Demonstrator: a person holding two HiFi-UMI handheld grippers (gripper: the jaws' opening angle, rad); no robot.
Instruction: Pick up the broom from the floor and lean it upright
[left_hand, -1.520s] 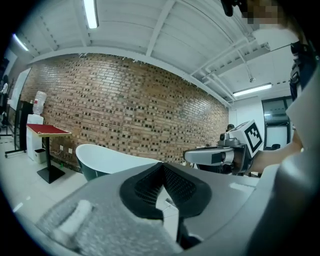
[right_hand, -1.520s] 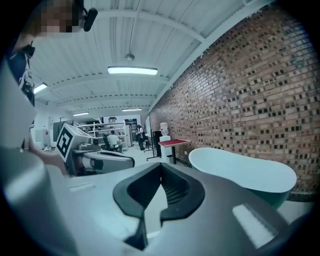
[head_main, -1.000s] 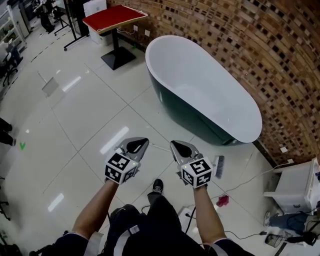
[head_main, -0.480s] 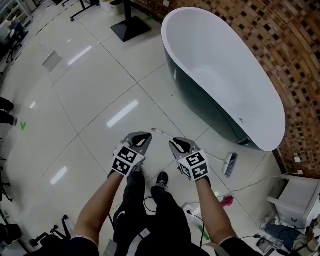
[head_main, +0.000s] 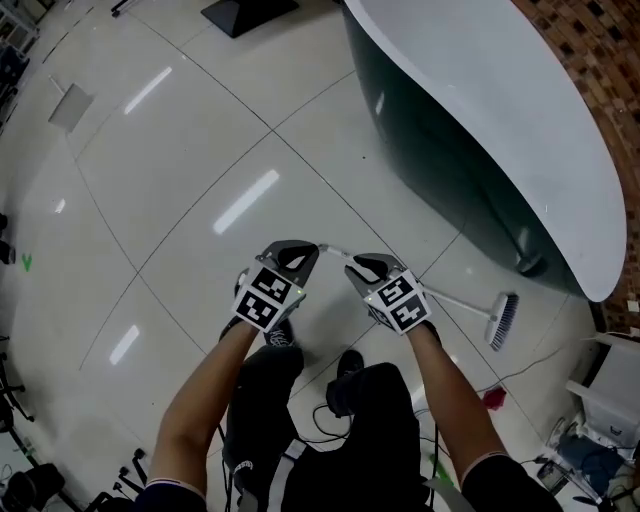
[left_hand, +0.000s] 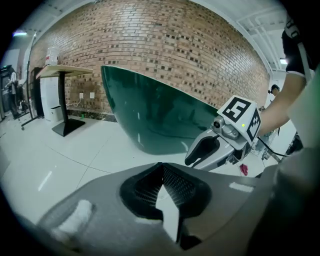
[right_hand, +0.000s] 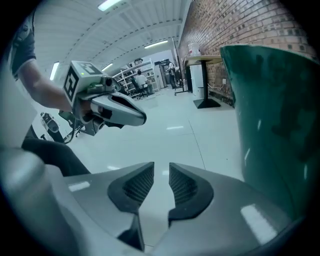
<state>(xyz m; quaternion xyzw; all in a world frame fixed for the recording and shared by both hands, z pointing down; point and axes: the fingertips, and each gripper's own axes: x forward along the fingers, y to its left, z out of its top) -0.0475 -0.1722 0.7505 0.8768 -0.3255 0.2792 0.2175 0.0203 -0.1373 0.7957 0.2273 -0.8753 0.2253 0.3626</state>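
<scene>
Two grippers are seen lower than a second ago, brought down close to the floor (head_main: 180, 190), and more of the head view is filled by the bathtub. Left gripper (head_main: 298, 255) is held pitched down, jaws closed on nothing. Right gripper (head_main: 362, 268) is pitched down likewise, jaws opening, only floor seen between them. One broom (head_main: 458, 301) is laid flat on the floor, handle end apparently just beyond both tips, brush head near the one bathtub (head_main: 480, 120).

We find the glossy white tiled floor (head_main: 180, 150) open ahead and to our left. The big dark-green oval bathtub (head_main: 480, 120), white inside, blocks the floor's whole right side.
</scene>
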